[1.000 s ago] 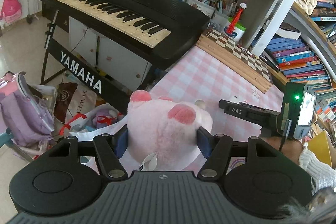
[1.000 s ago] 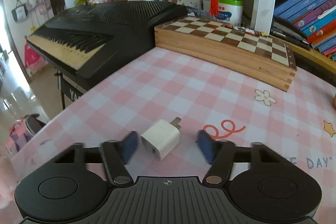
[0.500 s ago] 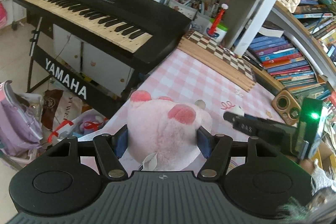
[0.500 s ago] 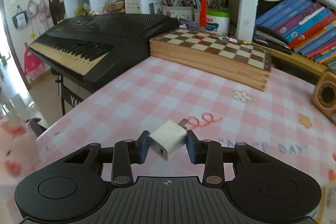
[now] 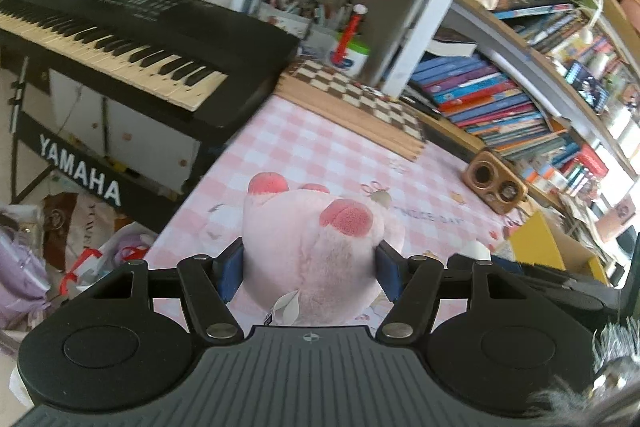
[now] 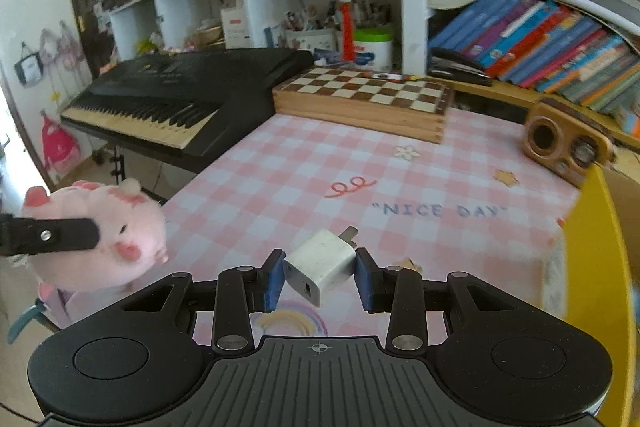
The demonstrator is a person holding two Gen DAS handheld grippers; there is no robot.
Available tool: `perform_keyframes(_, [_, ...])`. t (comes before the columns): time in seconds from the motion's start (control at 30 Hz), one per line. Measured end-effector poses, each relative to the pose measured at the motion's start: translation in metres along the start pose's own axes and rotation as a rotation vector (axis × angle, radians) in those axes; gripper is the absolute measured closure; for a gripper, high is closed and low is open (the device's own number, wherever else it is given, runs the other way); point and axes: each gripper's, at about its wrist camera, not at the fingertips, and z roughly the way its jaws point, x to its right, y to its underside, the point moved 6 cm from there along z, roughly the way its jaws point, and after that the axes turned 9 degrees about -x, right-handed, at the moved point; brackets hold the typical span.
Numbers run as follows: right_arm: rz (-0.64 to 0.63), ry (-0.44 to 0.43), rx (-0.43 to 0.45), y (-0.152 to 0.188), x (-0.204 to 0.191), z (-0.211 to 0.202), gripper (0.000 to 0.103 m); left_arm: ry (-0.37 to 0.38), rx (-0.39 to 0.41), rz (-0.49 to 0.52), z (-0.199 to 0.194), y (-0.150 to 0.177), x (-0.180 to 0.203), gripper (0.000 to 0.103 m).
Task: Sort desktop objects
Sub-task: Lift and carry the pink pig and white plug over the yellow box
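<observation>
Since both of our grippers are already loaded, what matters now is where the yellow box (image 6: 592, 247) sits: it's off to the right of the right jaws, close by, so we'd guess that's where the stuff goes, though we can't see inside it from here. Our right gripper (image 6: 320, 277) is clamped on the white charger (image 6: 322, 263), which sits skewed between the blue pads, prongs pointing forward and a bit right, USB port facing back toward us, held above the pink checkered tablecloth (image 6: 320, 163). Our left gripper (image 5: 310, 269) is squeezed onto the pink plush pig (image 5: 312, 247), which fills the whole gap between the jaws and bulges out ahead of them. The right hand looks nearer the box, so the charger probably goes first. Ahead of the jaws there's a wooden chessboard (image 6: 364, 99), with a little wooden speaker (image 6: 568, 143) ahead and to the right, just behind the box's far edge. The black keyboard (image 5: 132, 39) is forward-left, out of the way. Main risk: the charger's crooked grip slipping.
</observation>
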Motion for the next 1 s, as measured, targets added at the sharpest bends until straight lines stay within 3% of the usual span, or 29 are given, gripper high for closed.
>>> perform_keyframes(0.47, [0.079,0.066,0.026,0.054,-0.014,-0.066,0.067,0.134,-0.031,0.054,-0.033,0.043,0.012,0.041])
perform_keyframes(1.0, [0.167,0.135,0.008,0.132,-0.048,-0.119,0.067,0.217,-0.080,0.160,-0.079,0.103,0.014,0.041])
